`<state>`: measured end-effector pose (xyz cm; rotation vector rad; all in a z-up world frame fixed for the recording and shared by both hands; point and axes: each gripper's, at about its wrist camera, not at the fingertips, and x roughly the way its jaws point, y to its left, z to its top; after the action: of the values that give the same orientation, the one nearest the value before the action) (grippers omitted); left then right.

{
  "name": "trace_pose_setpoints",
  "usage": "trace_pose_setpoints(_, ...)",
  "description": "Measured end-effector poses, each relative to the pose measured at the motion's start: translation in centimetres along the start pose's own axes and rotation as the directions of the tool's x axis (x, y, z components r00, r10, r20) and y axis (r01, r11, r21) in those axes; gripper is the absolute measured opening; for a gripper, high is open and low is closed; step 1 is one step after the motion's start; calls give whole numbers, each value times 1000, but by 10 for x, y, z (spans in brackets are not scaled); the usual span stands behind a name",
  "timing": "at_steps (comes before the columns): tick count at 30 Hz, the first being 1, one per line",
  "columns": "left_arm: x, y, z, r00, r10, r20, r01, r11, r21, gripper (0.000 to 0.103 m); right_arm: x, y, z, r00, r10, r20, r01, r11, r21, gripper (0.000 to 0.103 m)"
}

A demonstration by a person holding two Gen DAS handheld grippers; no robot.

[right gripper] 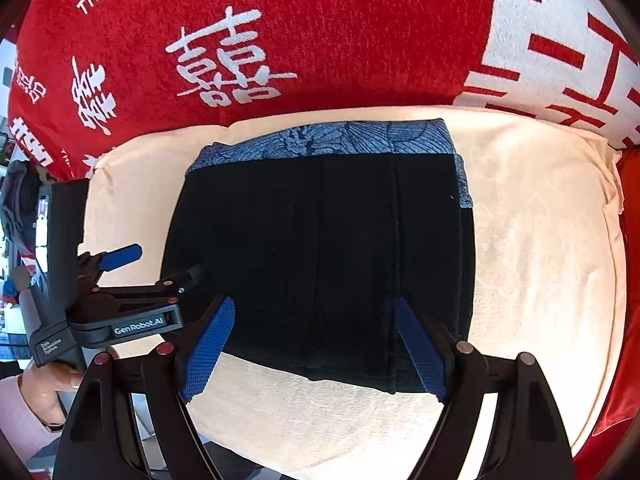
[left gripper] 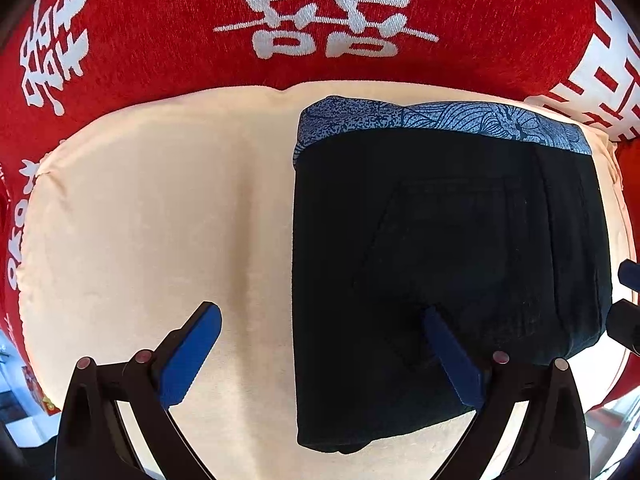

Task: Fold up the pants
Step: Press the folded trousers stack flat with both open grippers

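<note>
The dark pants (left gripper: 440, 220) lie folded into a compact rectangle on a cream cushion (left gripper: 140, 220), with a blue patterned band (left gripper: 440, 120) along the far edge. My left gripper (left gripper: 320, 314) points down and stands open, straddling the pants' left edge: one finger is over the cushion, the other over the dark cloth. My right gripper (right gripper: 314, 304) is open too, both fingers spread over the near edge of the pants (right gripper: 320, 220). Neither gripper pinches any cloth. The left gripper (right gripper: 160, 262) also shows from the side at the pants' left edge.
A red blanket (left gripper: 160, 40) with large white characters covers the backrest behind the cushion (right gripper: 540, 240). A person's hand (right gripper: 44, 392) in a pink sleeve holds the left gripper's handle. Bare cushion lies on both sides of the pants.
</note>
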<state>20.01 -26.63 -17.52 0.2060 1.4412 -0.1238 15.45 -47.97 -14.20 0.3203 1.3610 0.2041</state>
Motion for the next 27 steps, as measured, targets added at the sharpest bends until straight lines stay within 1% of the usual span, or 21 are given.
trace_pose_setpoints(13,2,0,1,998,-55,4,55,998,-4,101,5,-20,-4,1000,-15,-14,16,1000,17,85)
trace_pose_setpoints(16,2,-2,4,998,-59,9,59,998,6,101,6,-27,-5,1000,-23,-17,23,1000,19,85)
trace_pose_setpoints(20,-1,0,11,995,-100,32,99,995,28,101,4,-43,-6,1000,-20,-19,20,1000,13,85)
trace_pose_setpoints(22,-5,6,15,991,-123,57,120,992,45,101,1,-58,-6,1000,6,-11,-6,1000,27,85)
trace_pose_setpoints(23,-6,10,18,988,-137,72,133,989,60,101,-1,-69,-6,999,36,-3,-36,998,45,85)
trace_pose_setpoints(25,-4,18,22,983,-166,80,159,984,79,101,-2,-92,-5,996,92,19,-94,992,80,85)
trace_pose_setpoints(27,1,25,27,975,-211,76,203,974,100,101,1,-114,-3,990,138,27,-140,984,108,85)
